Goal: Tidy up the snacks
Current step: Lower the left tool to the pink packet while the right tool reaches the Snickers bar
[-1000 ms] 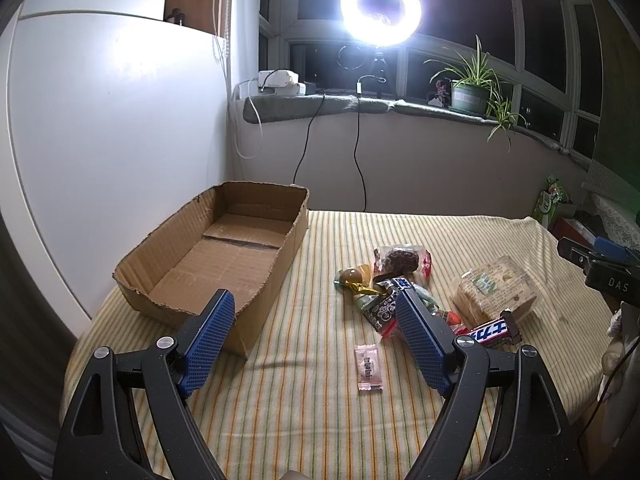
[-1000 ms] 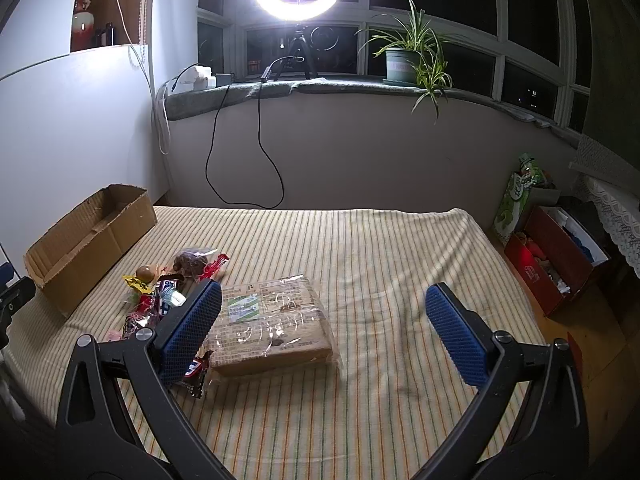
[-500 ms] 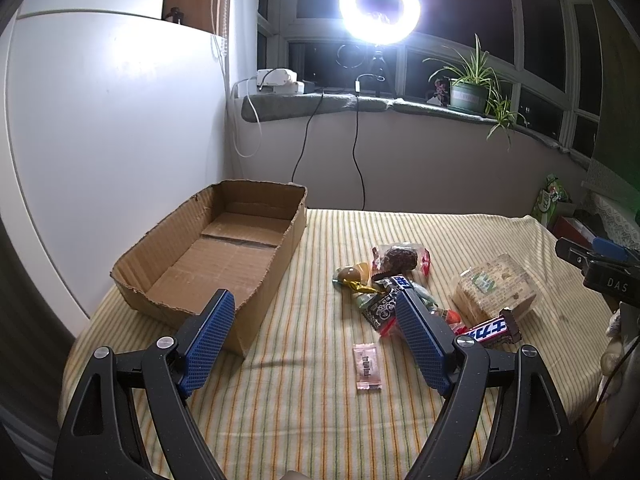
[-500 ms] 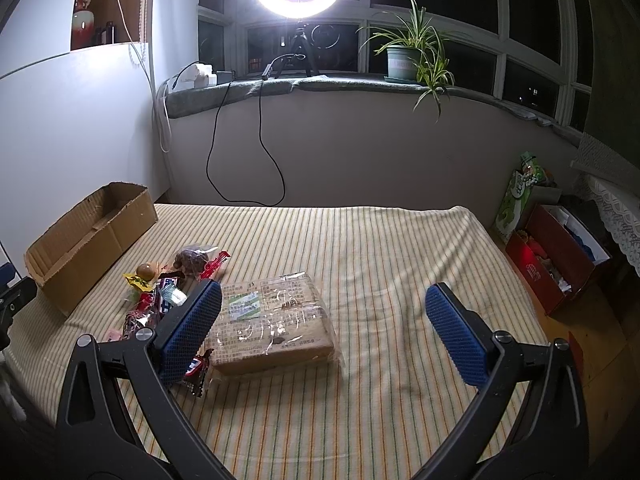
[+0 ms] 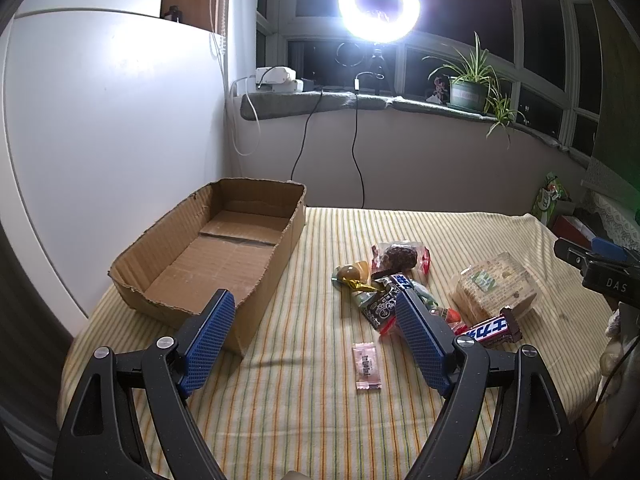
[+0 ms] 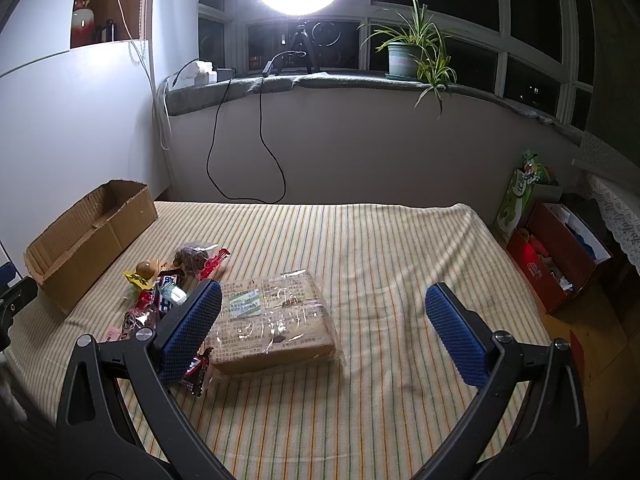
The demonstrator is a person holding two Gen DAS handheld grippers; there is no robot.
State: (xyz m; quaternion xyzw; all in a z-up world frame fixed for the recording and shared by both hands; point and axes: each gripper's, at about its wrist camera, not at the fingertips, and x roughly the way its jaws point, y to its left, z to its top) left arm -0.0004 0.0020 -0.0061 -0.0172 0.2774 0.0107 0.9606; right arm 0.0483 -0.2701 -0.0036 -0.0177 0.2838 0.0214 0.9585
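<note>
An open cardboard box (image 5: 224, 256) lies empty at the left of the striped bed (image 5: 320, 400); it also shows in the right wrist view (image 6: 92, 240). A pile of small snacks (image 5: 384, 280) lies mid-bed, with a pink sachet (image 5: 366, 366), a Snickers bar (image 5: 490, 330) and a large wrapped cracker pack (image 5: 494, 290), (image 6: 272, 320). My left gripper (image 5: 312, 332) is open and empty, above the bed near the box and the sachet. My right gripper (image 6: 322, 320) is open and empty, held above the cracker pack.
A ring light (image 5: 378, 6) and a potted plant (image 6: 412, 52) stand on the windowsill. A white wall panel (image 5: 100, 140) borders the box. A red box of items (image 6: 560, 256) and a green bag (image 6: 518, 204) sit on the floor right of the bed.
The left view has shifted slightly, so the box and snacks sit a little to the left. The right gripper has hardly moved. Both stay open.
</note>
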